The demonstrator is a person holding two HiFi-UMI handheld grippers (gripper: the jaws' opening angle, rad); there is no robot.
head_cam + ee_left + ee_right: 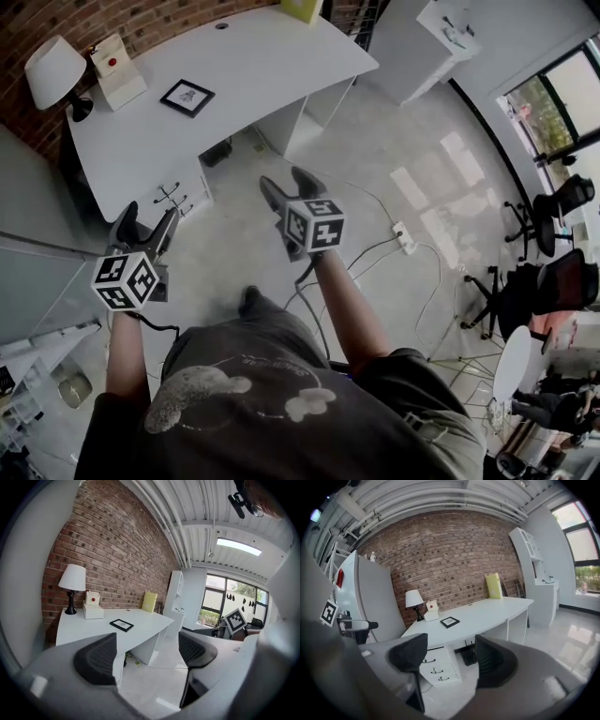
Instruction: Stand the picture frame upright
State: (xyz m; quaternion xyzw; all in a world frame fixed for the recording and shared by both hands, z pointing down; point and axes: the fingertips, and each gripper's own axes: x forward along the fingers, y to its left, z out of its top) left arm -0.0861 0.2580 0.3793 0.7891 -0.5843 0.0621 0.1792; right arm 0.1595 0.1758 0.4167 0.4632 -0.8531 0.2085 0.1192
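A black picture frame (187, 97) lies flat on the white desk (253, 66), near its middle. It also shows in the left gripper view as the frame (122, 625) and in the right gripper view as the frame (449, 622). My left gripper (146, 228) hangs over the floor, well short of the desk, jaws wide and empty. My right gripper (284, 187) is likewise over the floor in front of the desk, open with nothing between its fingers.
A white lamp (54, 70) and a cream box with a red button (116, 71) stand at the desk's left end. A yellow panel (302, 8) stands at the far edge. A drawer unit (178, 192) sits under the desk. Cables and a power strip (405, 238) lie on the floor; office chairs (548, 211) at right.
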